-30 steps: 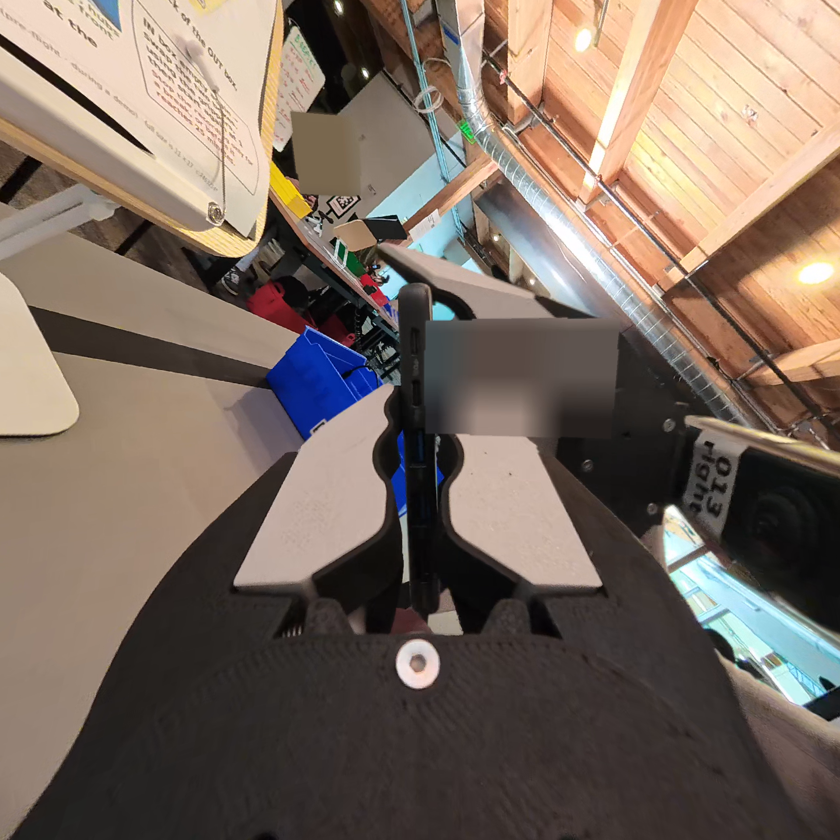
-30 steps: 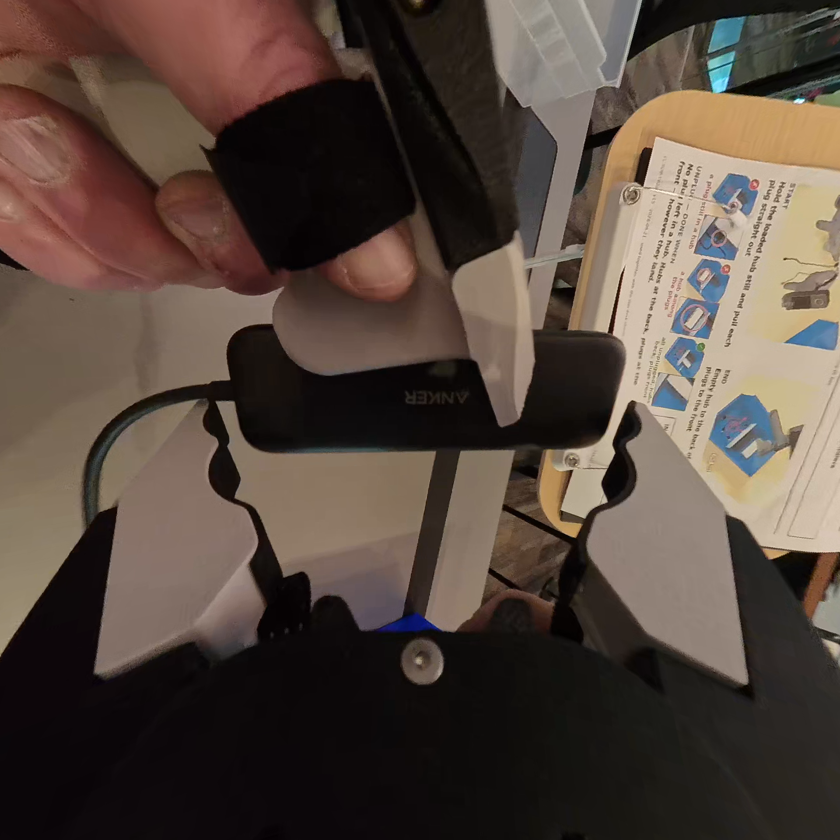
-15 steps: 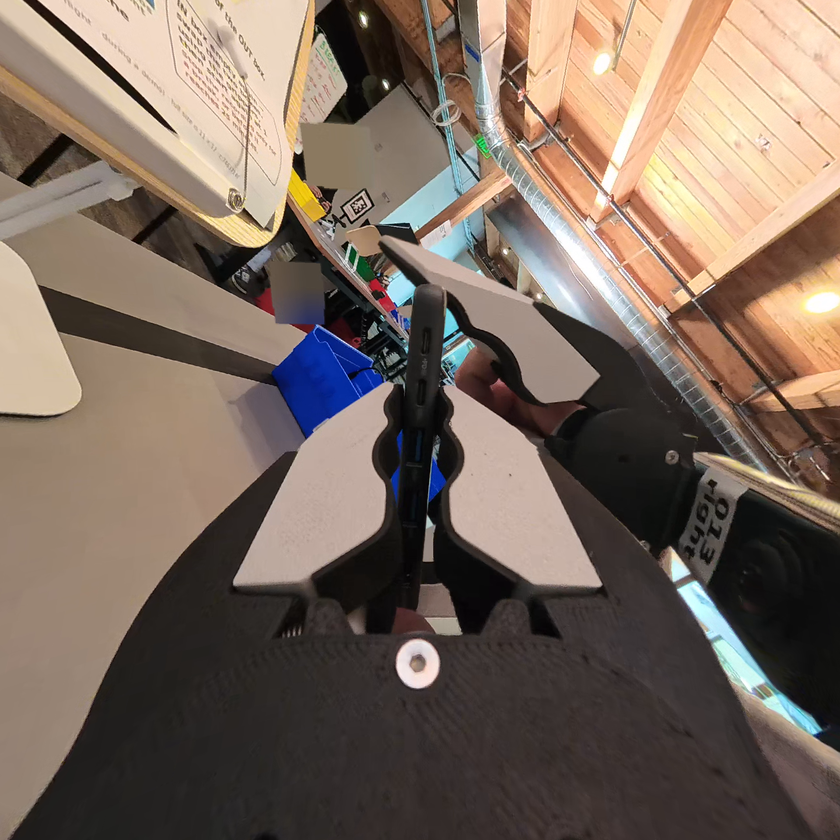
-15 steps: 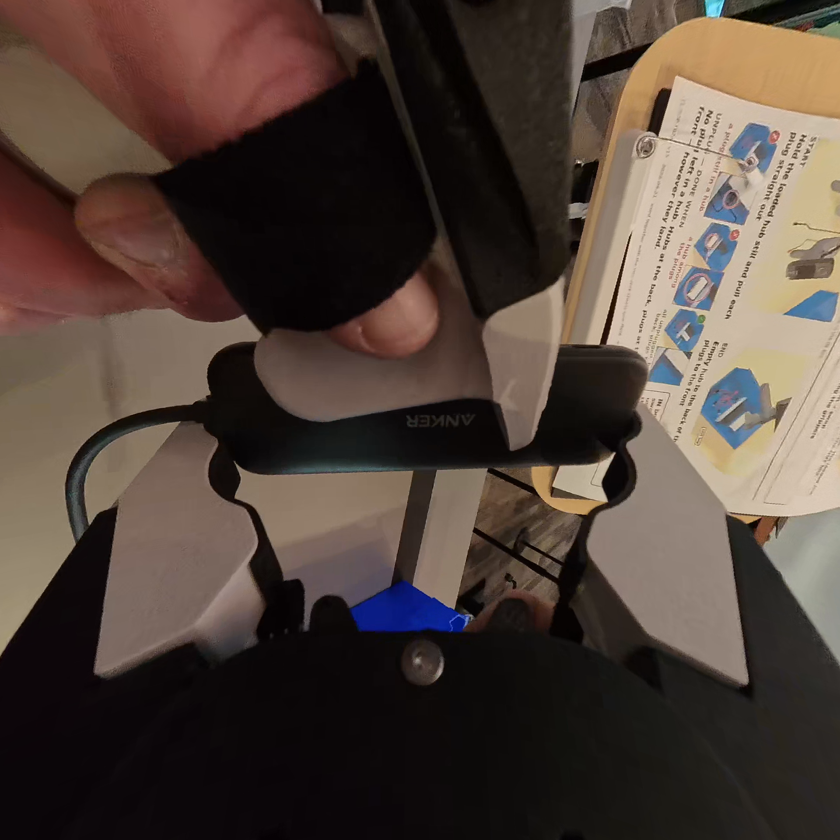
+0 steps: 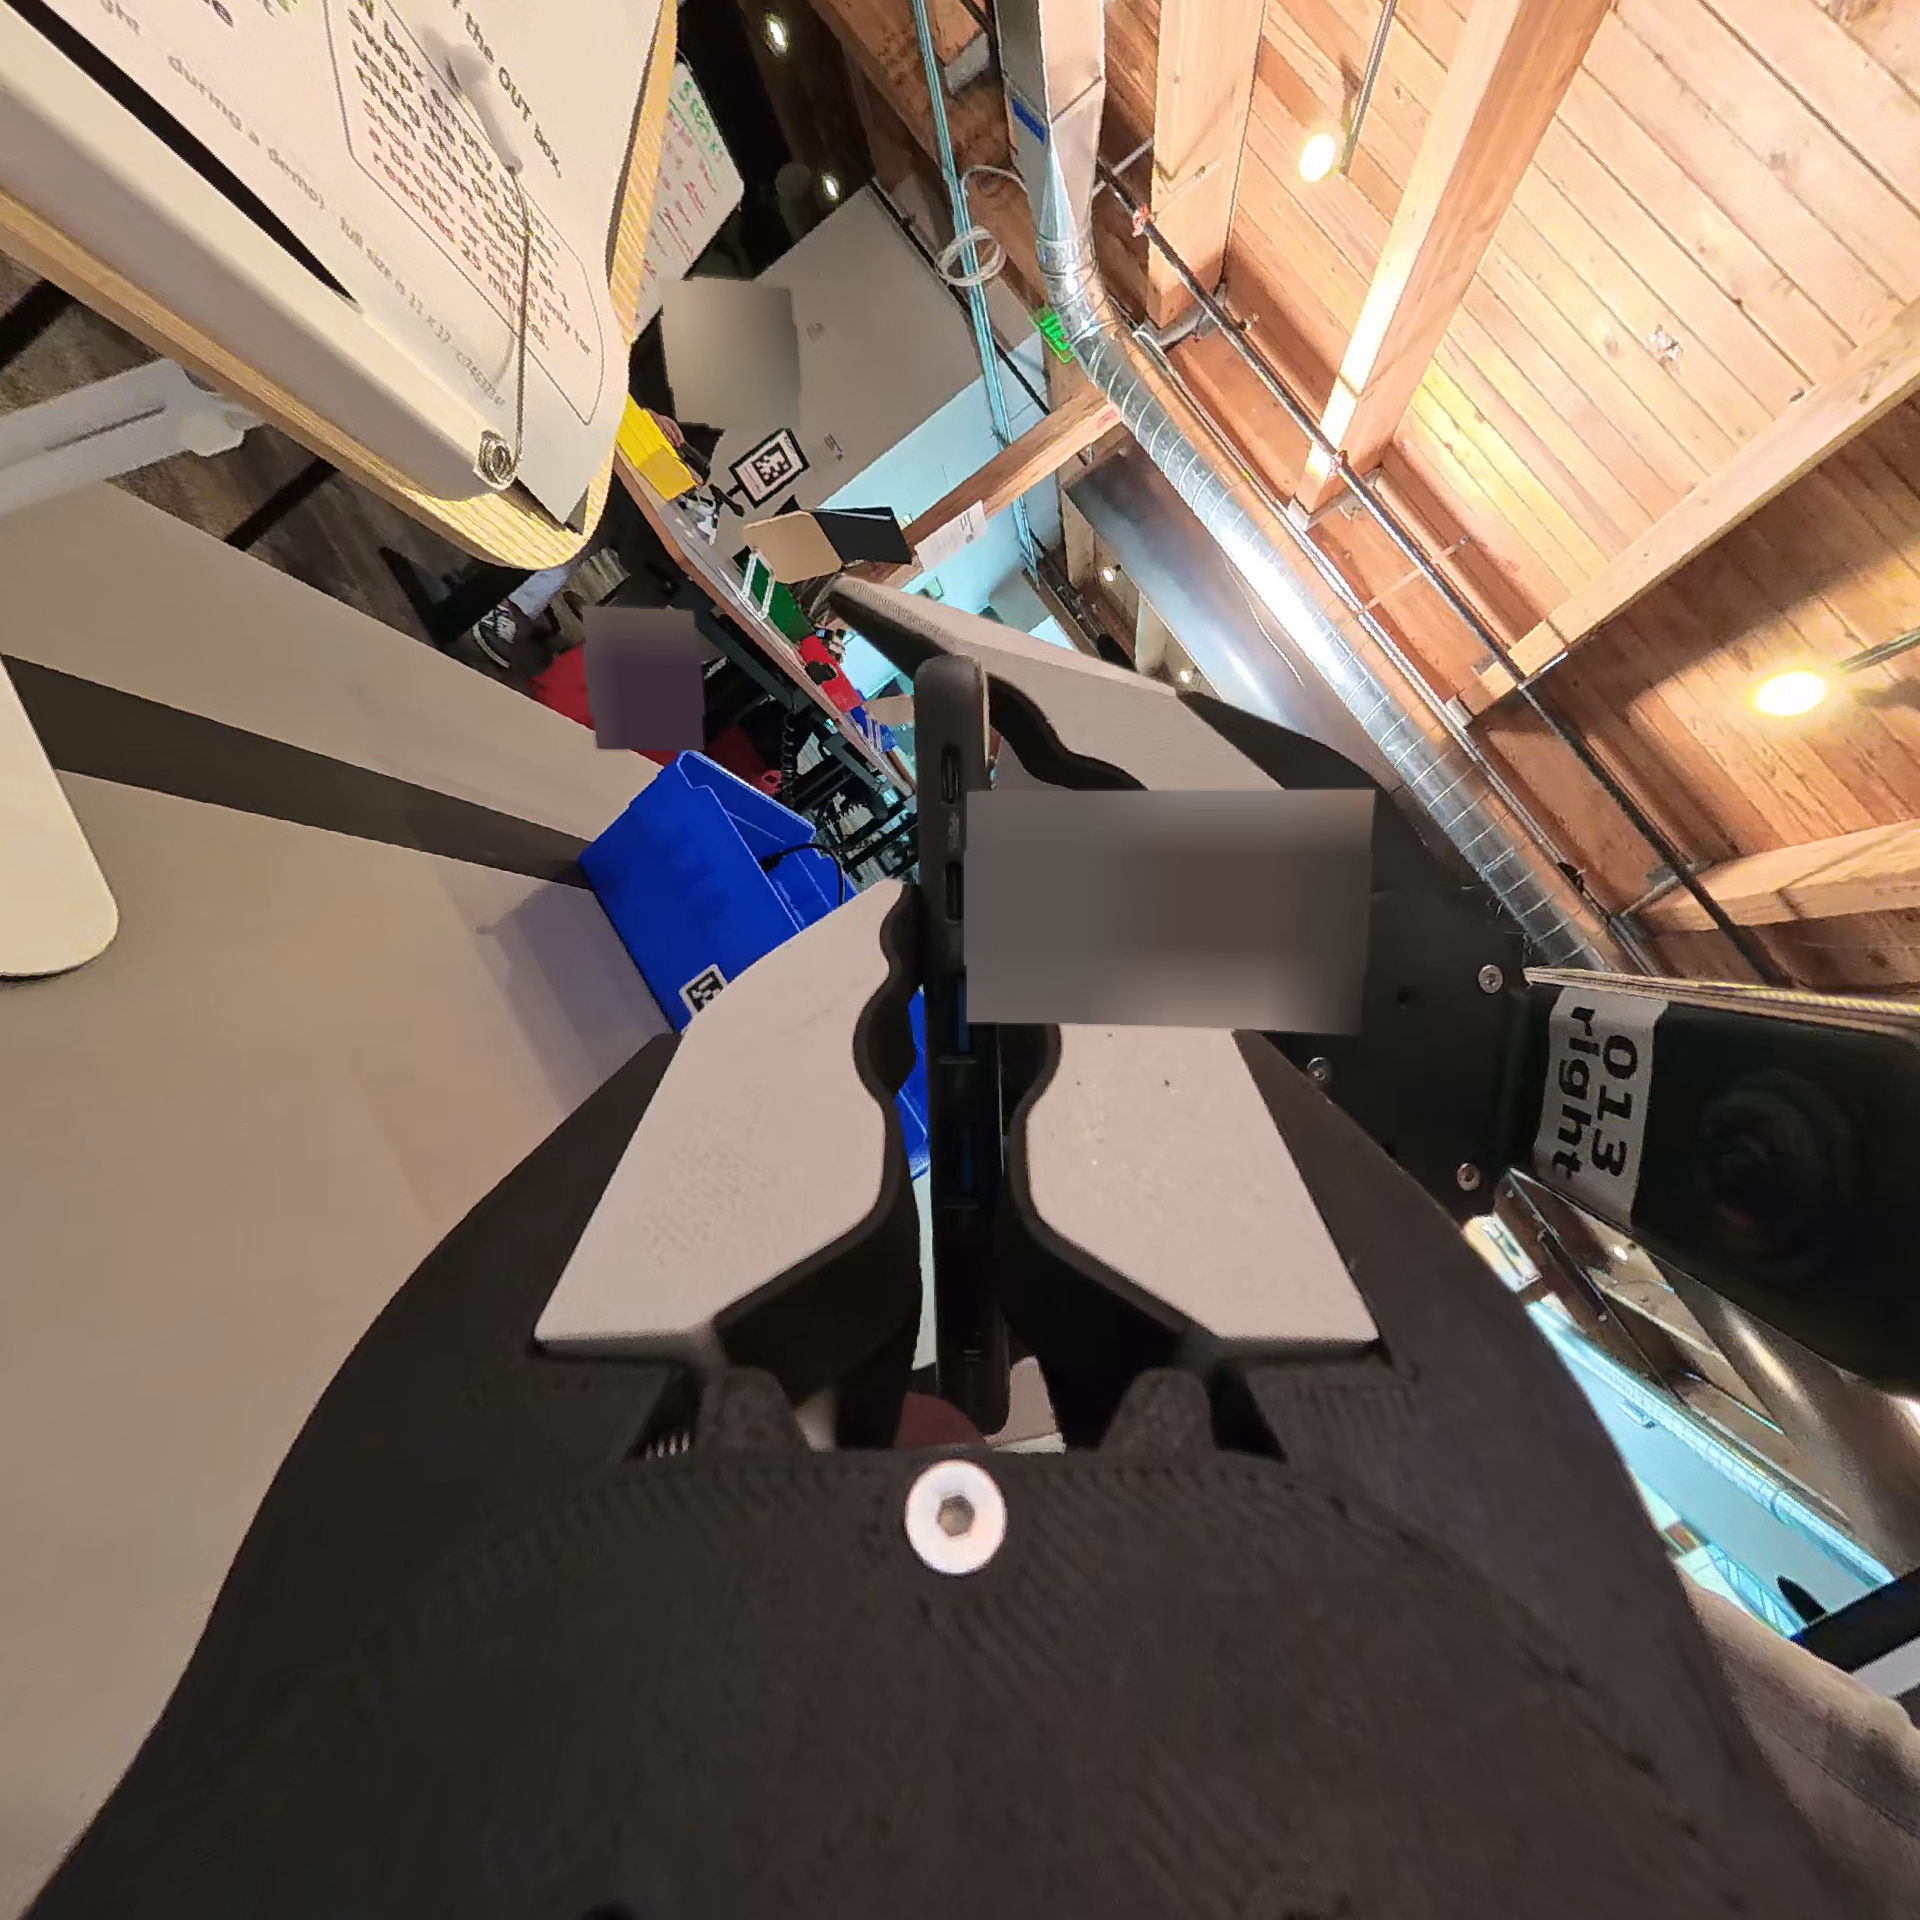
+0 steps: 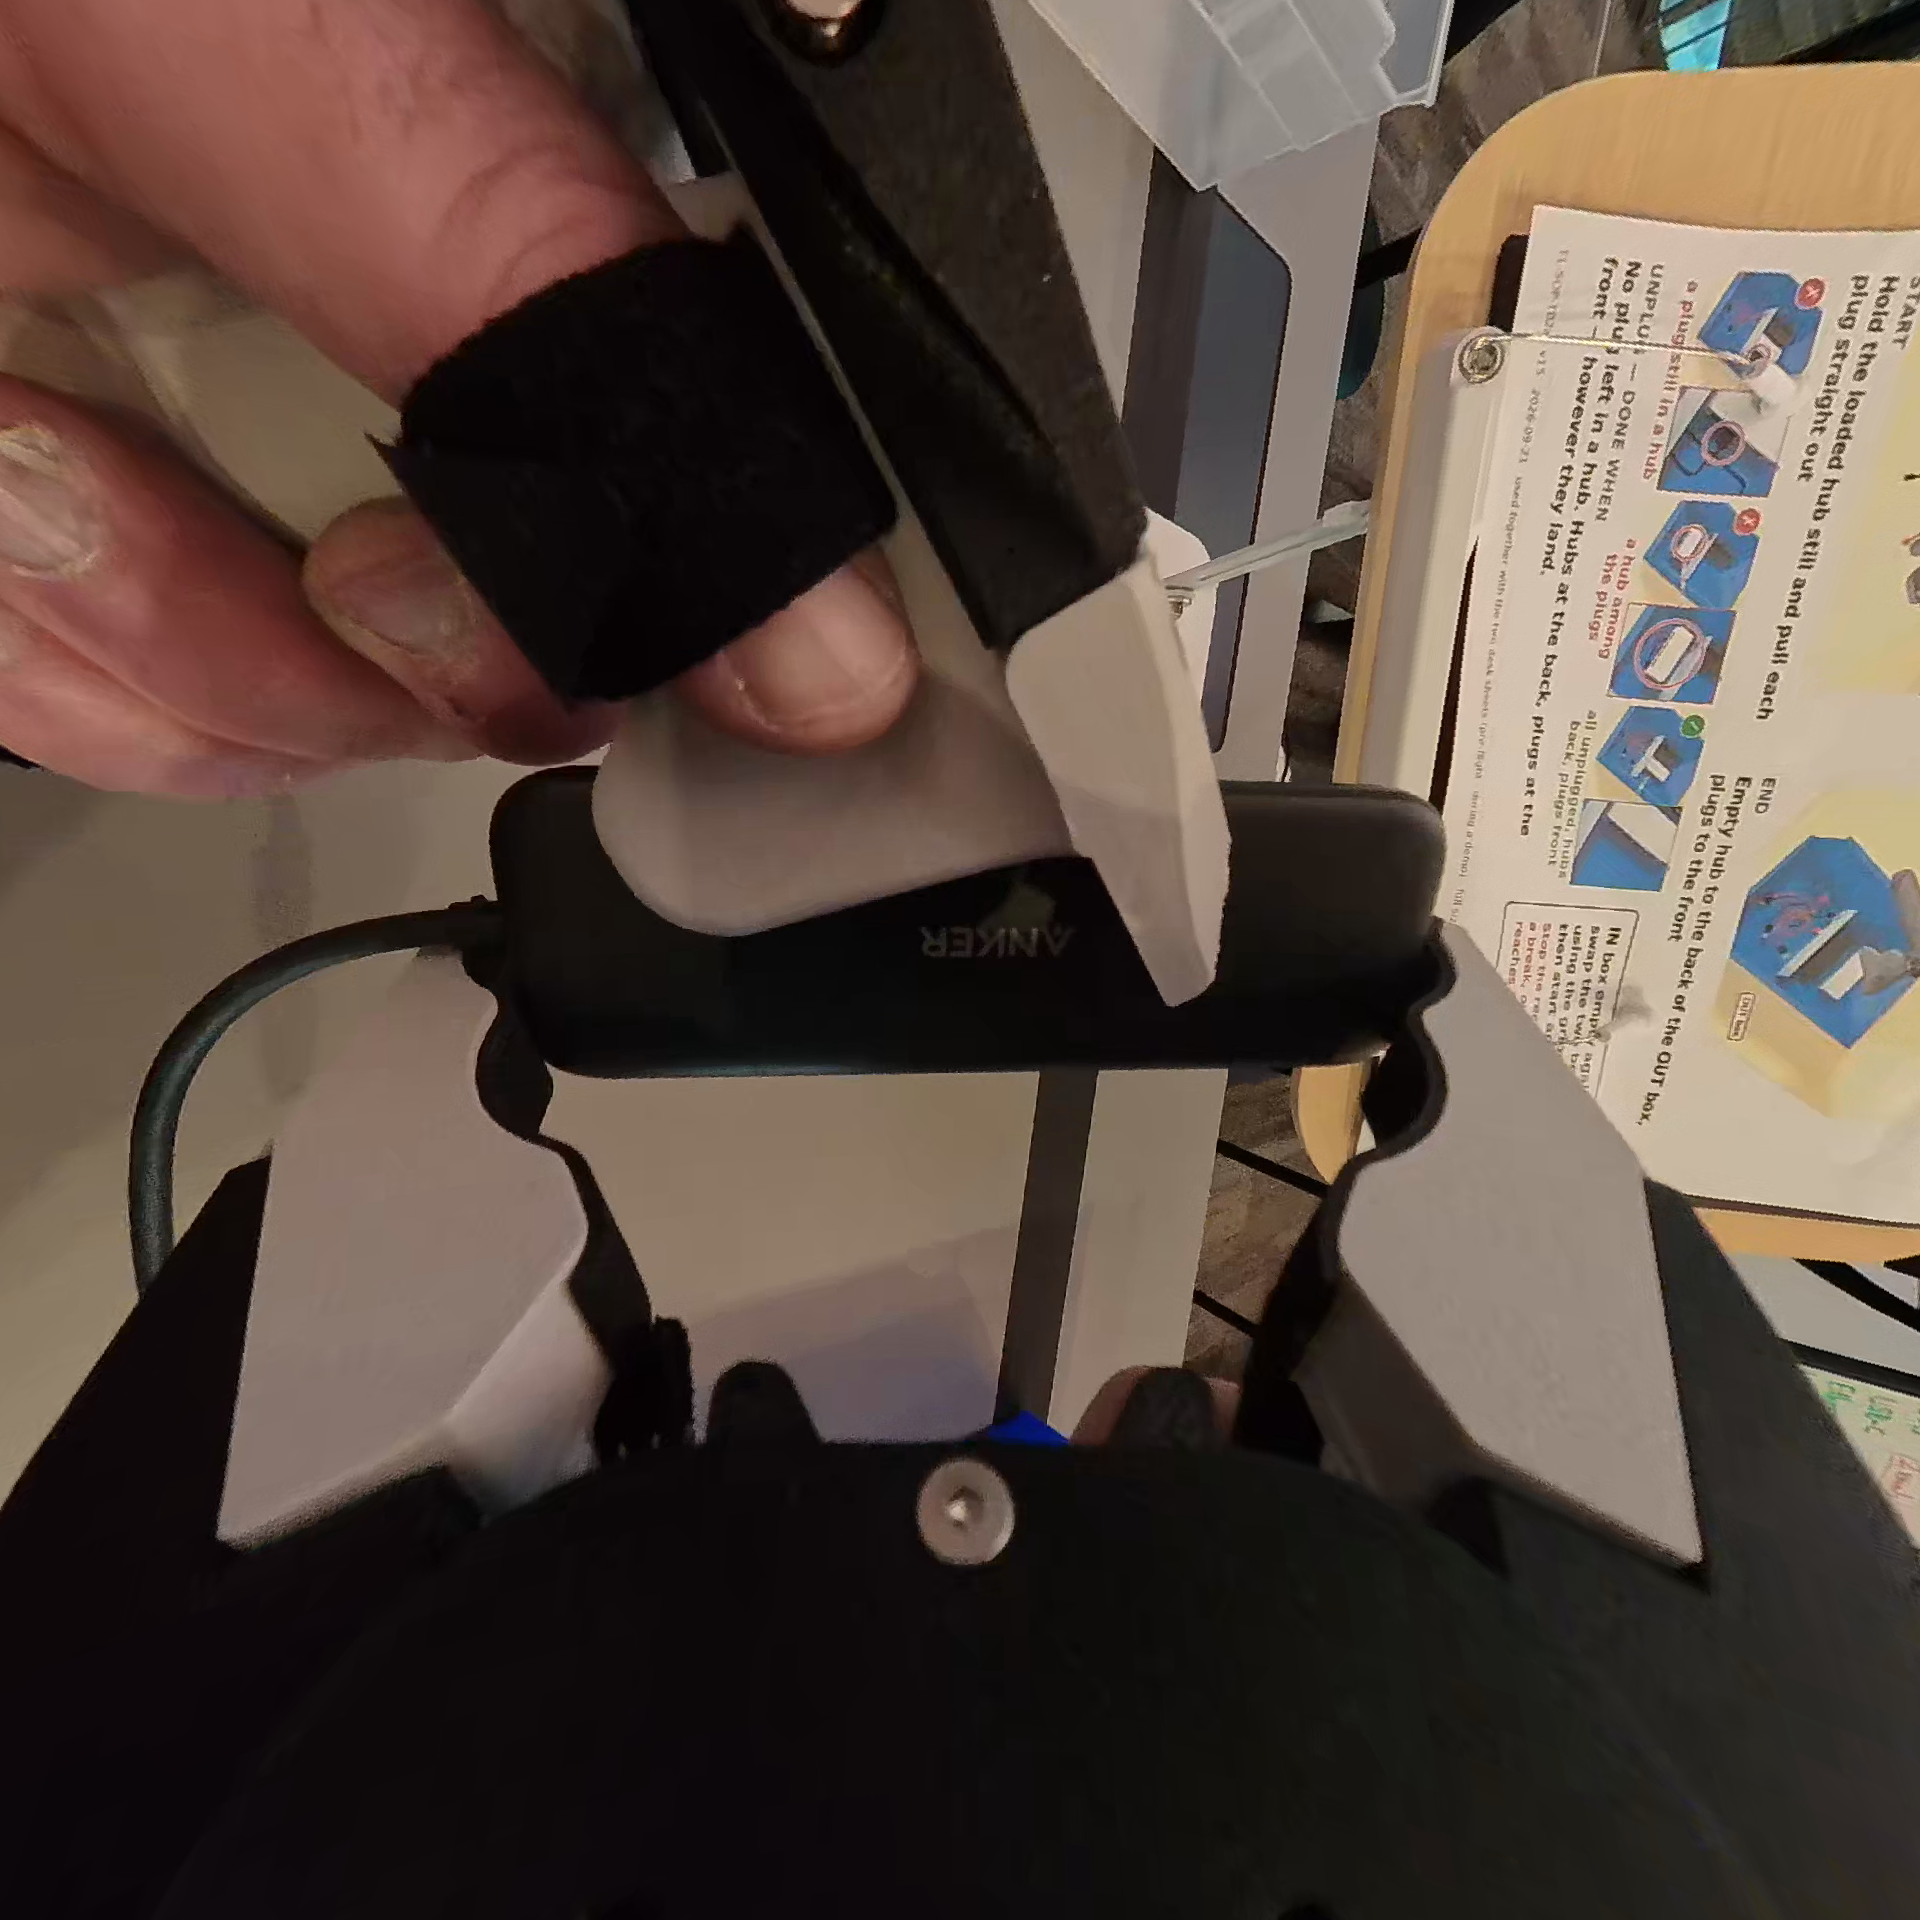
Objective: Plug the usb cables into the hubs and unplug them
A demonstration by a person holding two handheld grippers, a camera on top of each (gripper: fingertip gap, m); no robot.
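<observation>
the left hand-held gripper (image 5: 961,1101) clamps the slim black usb hub (image 5: 961,1039) edge-on, while the right hand-held gripper (image 6: 961,1049) view shows its wide-spread fingers touching the hub's ends.

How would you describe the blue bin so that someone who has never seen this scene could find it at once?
Start at the grey table in the left wrist view and follow it to its far edge. The blue bin sits there, just left of the black hub clamped in the left hand-held gripper. It is the only bright blue thing, with a thin black cable in it.
</observation>
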